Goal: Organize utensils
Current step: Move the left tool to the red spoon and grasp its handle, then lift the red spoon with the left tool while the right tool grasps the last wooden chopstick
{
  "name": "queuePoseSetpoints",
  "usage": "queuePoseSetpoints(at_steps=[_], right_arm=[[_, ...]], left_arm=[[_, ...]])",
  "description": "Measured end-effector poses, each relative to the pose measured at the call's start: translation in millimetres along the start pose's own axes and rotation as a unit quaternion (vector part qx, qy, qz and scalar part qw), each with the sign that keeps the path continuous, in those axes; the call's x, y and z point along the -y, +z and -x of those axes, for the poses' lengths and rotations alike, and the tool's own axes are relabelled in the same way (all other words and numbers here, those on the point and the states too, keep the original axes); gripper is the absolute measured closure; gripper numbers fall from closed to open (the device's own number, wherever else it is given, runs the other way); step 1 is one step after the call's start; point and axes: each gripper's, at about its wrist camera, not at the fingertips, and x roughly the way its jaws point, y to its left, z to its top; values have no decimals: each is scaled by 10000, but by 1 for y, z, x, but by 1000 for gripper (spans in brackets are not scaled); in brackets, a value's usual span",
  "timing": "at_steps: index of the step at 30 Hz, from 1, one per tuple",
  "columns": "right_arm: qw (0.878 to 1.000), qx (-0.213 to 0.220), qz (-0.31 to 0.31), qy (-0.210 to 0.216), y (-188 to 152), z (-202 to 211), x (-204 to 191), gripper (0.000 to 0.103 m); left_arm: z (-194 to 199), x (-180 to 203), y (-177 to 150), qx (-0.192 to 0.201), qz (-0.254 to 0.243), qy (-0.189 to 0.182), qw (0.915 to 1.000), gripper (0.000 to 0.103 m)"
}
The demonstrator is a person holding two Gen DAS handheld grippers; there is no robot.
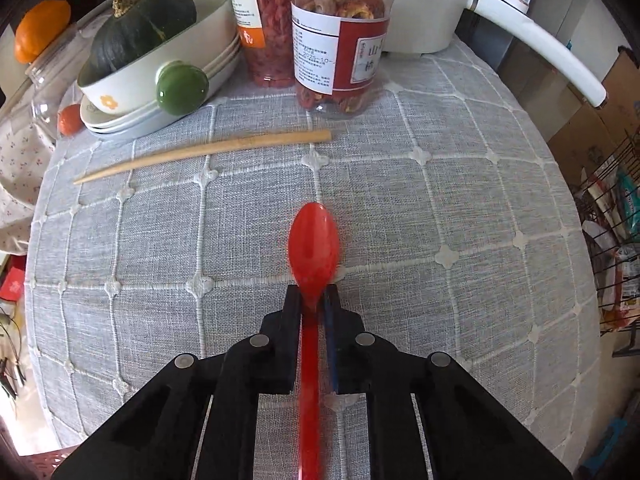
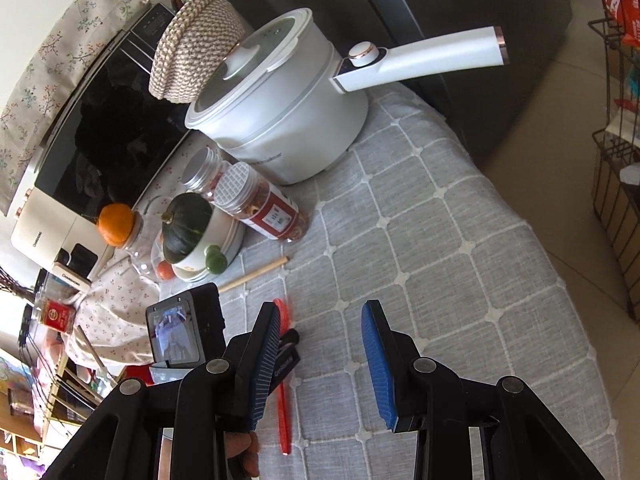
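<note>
Left gripper [image 1: 313,294]: black two-finger tongs, pinching the neck of the glossy red plastic spoon [image 1: 314,242] just behind its bowl.
Spoon attitude: the handle runs back between the fingers; the bowl points forward over the grey quilted tablecloth [image 1: 440,200], seemingly just above it or resting on it; which cannot be told.
Right gripper [image 2: 320,364]: blue-padded fingers spread wide, holding nothing, hovering over the cloth just beside the spoon.
Middle ground: a pair of pale wooden chopsticks [image 1: 202,154] lies on the cloth, well apart from the spoon.
Far ground: a clear jar of dried red slices [image 1: 340,36], a stack of white bowls [image 1: 160,76] holding a dark green squash, and a white long-handled electric pot [image 2: 280,116].
Risk 1: the grip is narrow on smooth plastic; a quick swing could let the spoon pivot or slip.
Risk 2: carrying the bowl forward could nudge the chopsticks out of line or tap the jar.
</note>
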Motion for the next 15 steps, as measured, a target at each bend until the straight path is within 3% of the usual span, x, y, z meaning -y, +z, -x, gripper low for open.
queuePoseSetpoints(at_steps=[4, 7, 11, 15], right_arm=[[9998, 24, 38, -189, 0, -1, 3, 65], [9995, 53, 151, -266, 1, -1, 2, 65], [9982, 56, 428, -427, 1, -3, -3, 65], [9922, -175, 1050, -647, -2, -20, -18, 65]], left_arm=[[16, 4, -20, 96, 18, -81, 9999, 93], [52, 13, -52, 539, -177, -332, 9978, 93], [115, 13, -108, 1249, -521, -941, 9863, 93], [165, -7, -149, 1880, -563, -1378, 9708, 93]])
